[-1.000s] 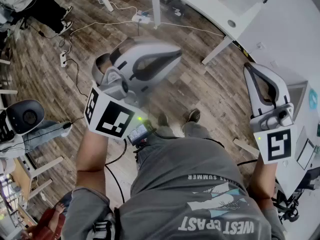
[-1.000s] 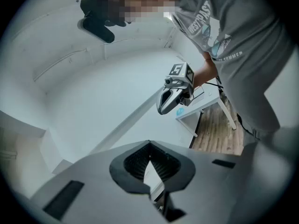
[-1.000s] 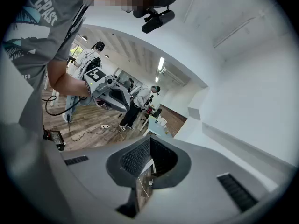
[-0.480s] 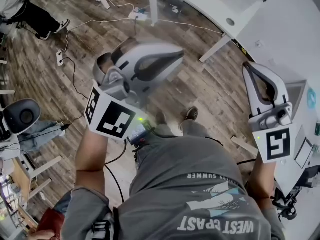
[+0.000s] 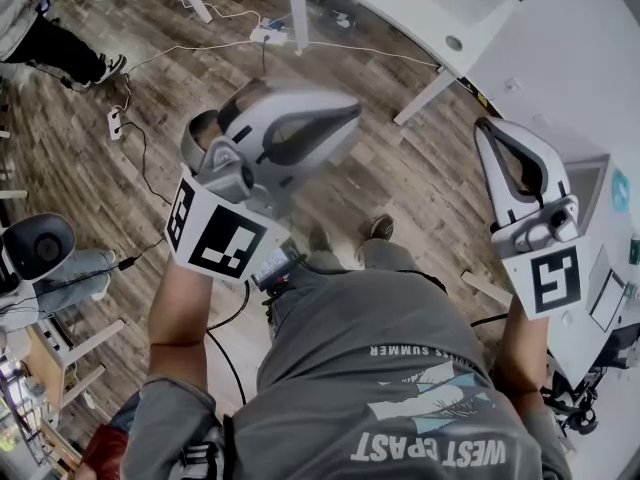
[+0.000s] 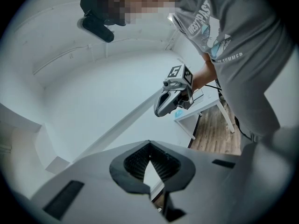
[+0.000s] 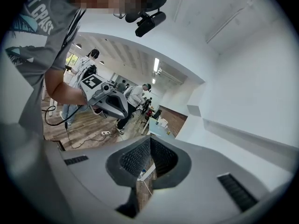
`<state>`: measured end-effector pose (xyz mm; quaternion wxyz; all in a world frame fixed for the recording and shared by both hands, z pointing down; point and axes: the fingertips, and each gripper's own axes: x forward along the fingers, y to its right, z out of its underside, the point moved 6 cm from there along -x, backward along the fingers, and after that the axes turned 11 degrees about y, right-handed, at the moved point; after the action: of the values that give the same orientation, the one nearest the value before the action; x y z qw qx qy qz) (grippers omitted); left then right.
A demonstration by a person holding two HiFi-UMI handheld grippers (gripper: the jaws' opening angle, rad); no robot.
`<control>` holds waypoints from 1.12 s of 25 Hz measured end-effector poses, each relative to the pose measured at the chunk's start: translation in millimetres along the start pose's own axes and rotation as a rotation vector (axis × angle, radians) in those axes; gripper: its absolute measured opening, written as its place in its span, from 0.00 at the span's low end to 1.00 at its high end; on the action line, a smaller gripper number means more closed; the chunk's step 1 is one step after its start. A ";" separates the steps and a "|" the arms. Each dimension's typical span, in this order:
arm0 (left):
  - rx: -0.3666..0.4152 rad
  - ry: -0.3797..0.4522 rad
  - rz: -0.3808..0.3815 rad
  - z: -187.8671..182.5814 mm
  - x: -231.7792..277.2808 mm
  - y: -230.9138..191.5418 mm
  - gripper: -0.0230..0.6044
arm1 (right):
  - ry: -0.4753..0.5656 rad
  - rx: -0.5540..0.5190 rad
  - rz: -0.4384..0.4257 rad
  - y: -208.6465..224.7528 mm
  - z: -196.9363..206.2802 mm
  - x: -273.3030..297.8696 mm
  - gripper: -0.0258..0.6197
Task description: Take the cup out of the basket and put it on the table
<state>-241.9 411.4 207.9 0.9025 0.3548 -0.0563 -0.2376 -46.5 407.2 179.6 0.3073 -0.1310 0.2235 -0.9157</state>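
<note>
Head view and both gripper views leave the cup's place untold. Left tool (image 5: 352,111), jaws closed and empty, points toward 2 o'clock over wood floor (image 5: 420,183); right tool (image 5: 487,128), likewise closed on nothing, points to 11 o'clock, white counter (image 5: 470,28) at 1 o'clock.

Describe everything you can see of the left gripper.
The left gripper has a smooth white-grey, plastic-looking shell with a dark loop-shaped cutout and ribbed black pads. A cube with black square markers sits at its rear, above the person's left forearm. It is held in the air over the wooden floor, pointing roughly level. Its jaws are together with nothing between them.
</note>
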 end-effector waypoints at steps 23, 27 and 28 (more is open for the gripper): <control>0.025 -0.076 0.077 -3.1 207.3 14.4 0.05 | 0.094 0.036 -0.005 149.2 100.5 -58.9 0.06; 0.016 -0.081 0.091 0.9 225.9 8.8 0.05 | 0.094 0.056 -0.001 165.0 110.5 -58.8 0.06; 0.013 -0.076 0.092 3.3 228.7 6.2 0.05 | 0.090 0.057 0.000 167.9 112.6 -57.0 0.06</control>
<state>-38.9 306.1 199.2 0.9073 0.3485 -0.1083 -0.2086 125.0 286.2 189.0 0.3006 -0.0810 0.2110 -0.9266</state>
